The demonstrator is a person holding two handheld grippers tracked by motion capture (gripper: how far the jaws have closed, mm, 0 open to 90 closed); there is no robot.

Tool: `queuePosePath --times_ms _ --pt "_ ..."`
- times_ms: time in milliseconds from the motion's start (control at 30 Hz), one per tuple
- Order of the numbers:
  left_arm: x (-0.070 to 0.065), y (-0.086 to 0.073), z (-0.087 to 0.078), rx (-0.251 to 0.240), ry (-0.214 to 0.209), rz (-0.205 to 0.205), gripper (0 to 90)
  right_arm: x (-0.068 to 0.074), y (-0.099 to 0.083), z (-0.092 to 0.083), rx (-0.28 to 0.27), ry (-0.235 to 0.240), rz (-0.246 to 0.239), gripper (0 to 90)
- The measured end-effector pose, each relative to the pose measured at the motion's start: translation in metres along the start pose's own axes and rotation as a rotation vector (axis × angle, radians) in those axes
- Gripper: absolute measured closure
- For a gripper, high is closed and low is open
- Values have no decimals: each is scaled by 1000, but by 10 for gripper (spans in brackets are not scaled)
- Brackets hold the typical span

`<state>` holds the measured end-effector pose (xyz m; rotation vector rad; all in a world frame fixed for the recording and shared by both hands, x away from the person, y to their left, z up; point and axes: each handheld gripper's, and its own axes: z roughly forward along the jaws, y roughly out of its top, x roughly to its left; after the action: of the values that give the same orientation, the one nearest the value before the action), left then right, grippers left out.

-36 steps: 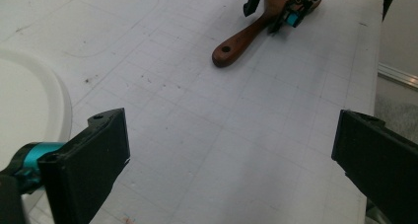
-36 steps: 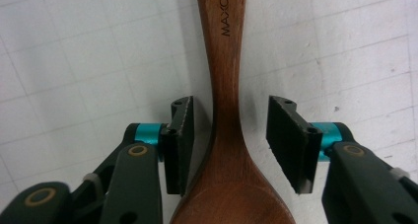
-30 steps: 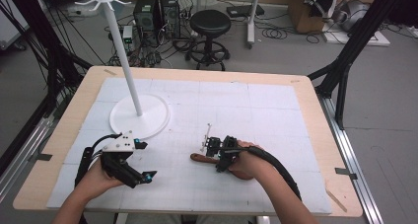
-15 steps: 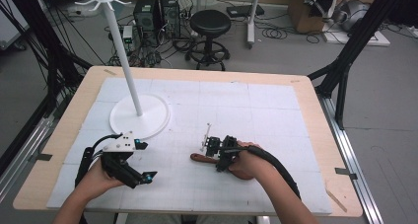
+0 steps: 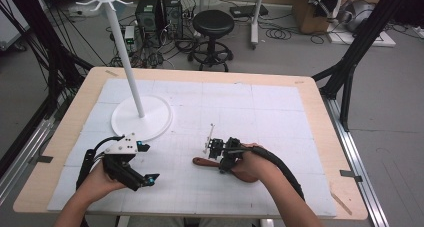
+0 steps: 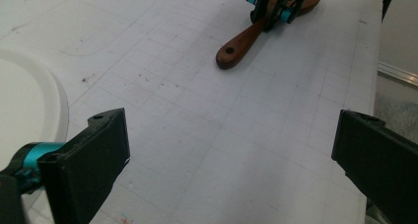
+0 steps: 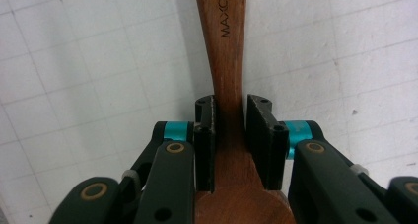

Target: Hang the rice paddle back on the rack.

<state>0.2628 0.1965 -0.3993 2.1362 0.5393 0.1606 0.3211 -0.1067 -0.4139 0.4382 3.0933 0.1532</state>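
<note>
Right gripper lies low over the white mat, jaws closed on the neck of a wooden spoon. The right gripper view shows the pads tight against both sides of the wooden handle, just above where it widens into the bowl. These jaws have just been closing, with the spoon between them. Spoon lies flat on the mat, near the middle of the table's near half, handle end with its hanging hole pointing toward the left gripper.

Left gripper rests on the mat well apart from the spoon, jaws spread wide and nothing between them; from the left gripper view the spoon sits farther off, up the mat.

White hook stand stands upright on its round base, beyond the left gripper.

Step in hand, judged: the grasp is being secured; lift not yet begun. Next move likely calls for a straight rise keeping the spoon level, then carrying toward the stand, where the handle hole would need lining up with a hook. Grip sits near the bowl, so the long handle may droop.
</note>
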Motion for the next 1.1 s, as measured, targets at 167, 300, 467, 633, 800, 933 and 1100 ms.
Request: queuePosePath --times_ms 167,300,467,633,800,933,1100 --pt "-1 0 0 -1 1 -3 17 -1 1 0 10 2 -30 748" --pt "-1 0 1 1 1 -1 17 -2 1 1 13 2 -28 752" --pt "-1 -1 1 4 2 0 17 -2 3 1 22 10 -31 751" --pt "-1 -1 2 3 4 1 17 -1 3 1 19 5 -31 759" --pt "-1 -1 2 0 6 0 17 -3 2 1 15 18 -33 761" --pt "-2 -1 2 3 4 1 17 -5 -1 1 -10 28 -35 763" --pt "-1 -1 2 6 5 3 17 -8 -4 1 -39 52 -41 767"
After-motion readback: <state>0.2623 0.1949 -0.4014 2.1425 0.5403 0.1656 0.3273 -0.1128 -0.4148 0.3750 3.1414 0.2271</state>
